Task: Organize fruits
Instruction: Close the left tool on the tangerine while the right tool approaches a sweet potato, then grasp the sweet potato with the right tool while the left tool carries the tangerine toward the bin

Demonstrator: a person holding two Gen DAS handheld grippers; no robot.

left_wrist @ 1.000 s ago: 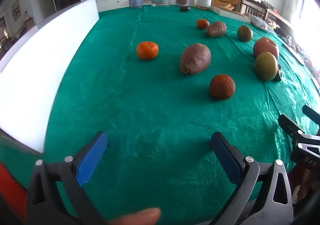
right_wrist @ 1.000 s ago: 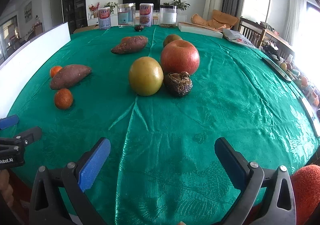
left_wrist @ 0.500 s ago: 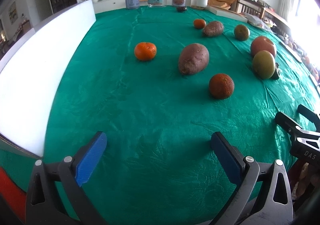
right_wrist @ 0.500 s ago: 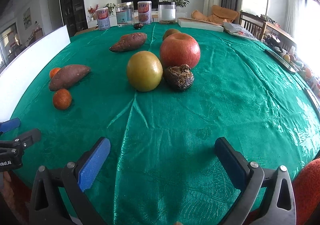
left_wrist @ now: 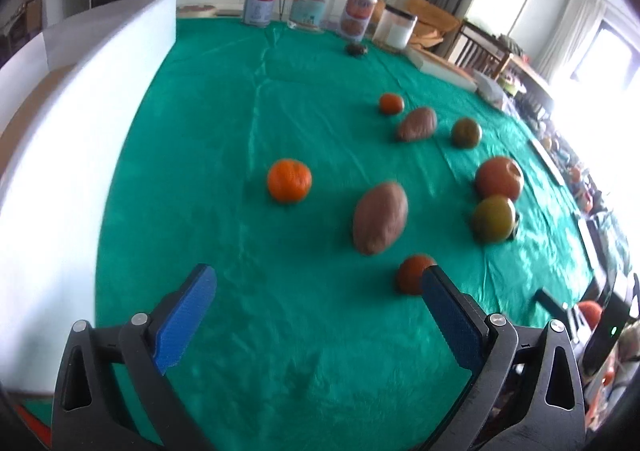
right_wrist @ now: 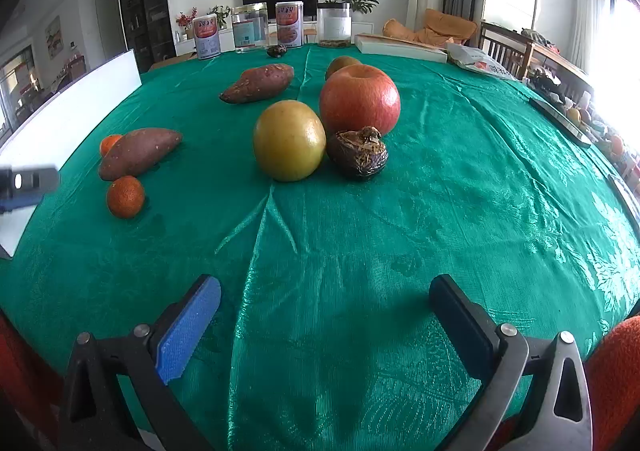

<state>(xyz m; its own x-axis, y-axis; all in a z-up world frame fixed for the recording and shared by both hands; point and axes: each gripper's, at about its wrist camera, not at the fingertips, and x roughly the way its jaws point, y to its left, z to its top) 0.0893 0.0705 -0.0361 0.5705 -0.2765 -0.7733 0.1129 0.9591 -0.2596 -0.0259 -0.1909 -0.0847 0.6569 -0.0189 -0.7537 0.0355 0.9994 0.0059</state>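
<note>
On the green tablecloth [right_wrist: 440,211] lie a red apple [right_wrist: 359,98], a yellow-green round fruit [right_wrist: 289,140], a dark wrinkled fruit [right_wrist: 357,153], two sweet potatoes [right_wrist: 138,152] [right_wrist: 260,83] and small oranges [right_wrist: 125,197]. In the left wrist view an orange [left_wrist: 289,180], a sweet potato [left_wrist: 380,217] and a dark orange [left_wrist: 412,274] lie ahead. My left gripper [left_wrist: 318,311] is open and empty, its right finger beside the dark orange. My right gripper [right_wrist: 326,321] is open and empty, short of the fruit cluster.
Several tins and jars [right_wrist: 288,25] stand at the far table edge, with a small dark fruit [right_wrist: 277,50] before them. A white foam board [left_wrist: 80,131] lines the table's left side. A flat white box [right_wrist: 400,47] lies at the far right.
My left gripper has moved forward and turned right toward the fruit; its view is blurred. The right gripper has crept slightly forward. Both stay open.
</note>
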